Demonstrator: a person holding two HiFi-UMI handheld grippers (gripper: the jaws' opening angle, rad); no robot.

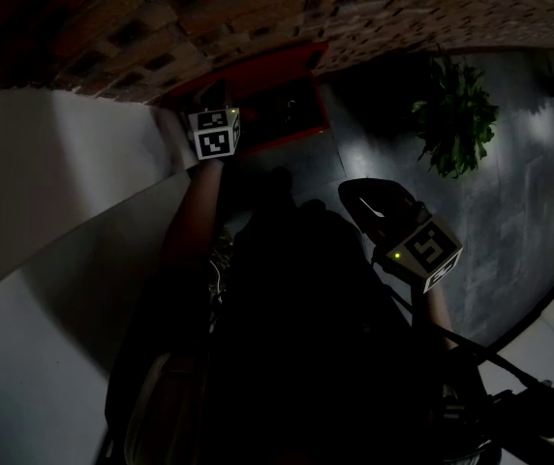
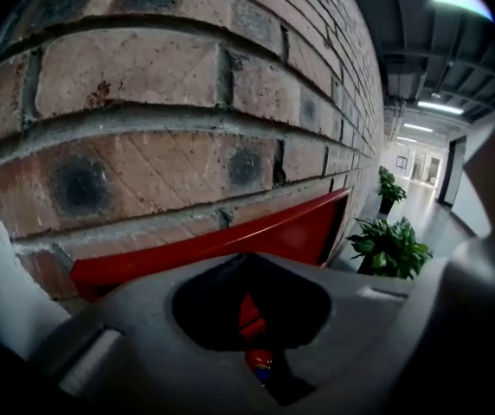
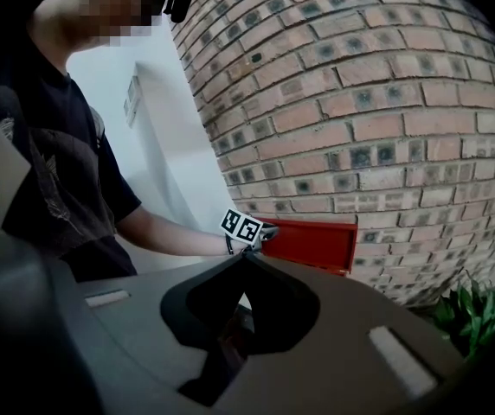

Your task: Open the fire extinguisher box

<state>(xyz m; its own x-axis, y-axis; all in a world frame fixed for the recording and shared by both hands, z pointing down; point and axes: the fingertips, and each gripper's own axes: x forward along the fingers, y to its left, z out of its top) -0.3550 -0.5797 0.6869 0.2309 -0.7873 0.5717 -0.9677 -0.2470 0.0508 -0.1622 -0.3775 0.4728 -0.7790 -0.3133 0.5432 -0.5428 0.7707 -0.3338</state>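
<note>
Left claw (image 2: 247,258) closed tight at the top edge of the red fire extinguisher box (image 2: 304,232), at the foot of the brick wall (image 2: 144,76). Probably pinching the lid, too dark to confirm. Right claw (image 3: 246,258) closed, empty, well clear. Step: gripping lid. Next: verify bite, then swing it open.

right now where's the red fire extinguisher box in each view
Head view: fire extinguisher box top centre, at the foot of the brick wall.
Left gripper view: the box is a red band across the lower middle, under the wall.
Right gripper view: the box sits right of centre, against the wall.
Shared landmark: the brick wall.
</note>
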